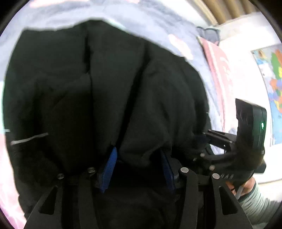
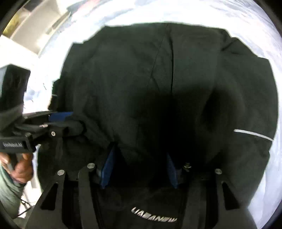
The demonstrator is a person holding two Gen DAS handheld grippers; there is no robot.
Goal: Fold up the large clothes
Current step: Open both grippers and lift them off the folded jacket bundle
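A large black garment [image 1: 105,79] lies bunched on the bed and fills both wrist views [image 2: 158,79]. It has a thin reflective stripe [image 2: 252,133] and silver lettering [image 2: 154,212]. My left gripper [image 1: 138,151] points down into its near edge. The blue pads [image 1: 109,169] stand apart, with a bulge of black cloth between them that they do not pinch. My right gripper [image 2: 140,151] stands the same way, its blue pads [image 2: 107,169] spread around a fold of the cloth. Each gripper shows at the other view's side, the right one [image 1: 202,139] and the left one [image 2: 58,119], both at the garment's edge.
A pale blue bed sheet [image 1: 141,17] surrounds the garment [image 2: 176,10]. A pink pillow [image 1: 216,61] lies by a white wall with a coloured map [image 1: 271,79]. A person's hand [image 2: 21,169] and striped sleeve [image 1: 255,202] hold the gripper handles.
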